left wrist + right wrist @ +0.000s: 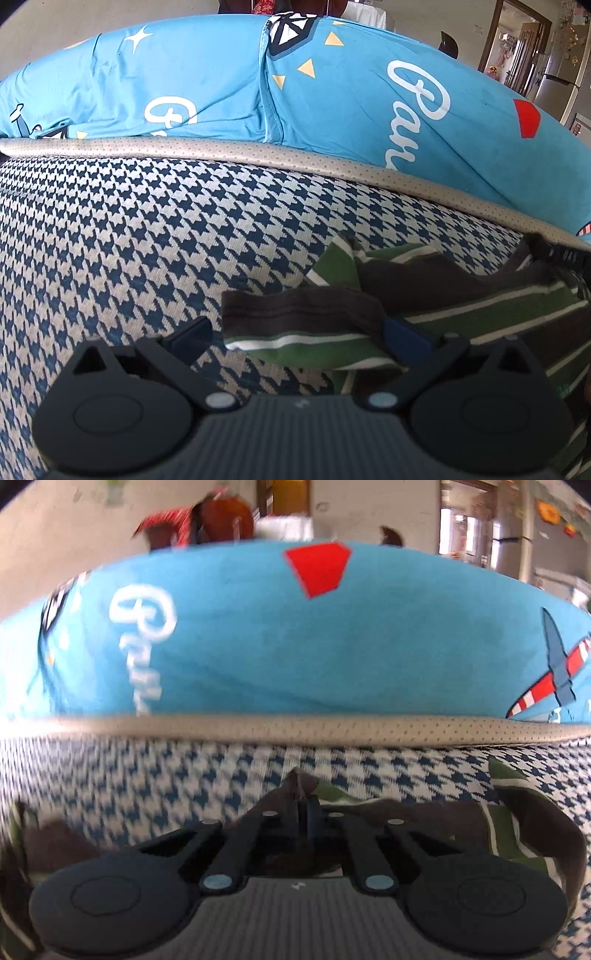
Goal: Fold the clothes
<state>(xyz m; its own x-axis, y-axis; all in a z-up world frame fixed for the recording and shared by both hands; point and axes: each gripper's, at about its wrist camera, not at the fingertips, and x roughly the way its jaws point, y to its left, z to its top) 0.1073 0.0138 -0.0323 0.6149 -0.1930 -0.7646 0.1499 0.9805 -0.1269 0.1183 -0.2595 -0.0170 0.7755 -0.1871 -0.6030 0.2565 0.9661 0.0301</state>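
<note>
Right gripper (304, 808) is pinching a dark edge of the striped garment (509, 830), jaws pressed together on a small peak of cloth rising just ahead of the fingertips. Left gripper (297, 336) is standing spread wide, its right-hand finger (404, 338) lying on the cloth and the left-hand finger over bare houndstooth cover (129, 221); a dark band of the same garment is lying between them, not yet gripped. Garment is sprawling crumpled ahead and to the right of the left tool. Blue printed cushion (207, 74) is sitting well beyond. Step in hand looks like taking hold of two edges. Next move probably calls for the left jaws closing, then lifting both together.
</note>
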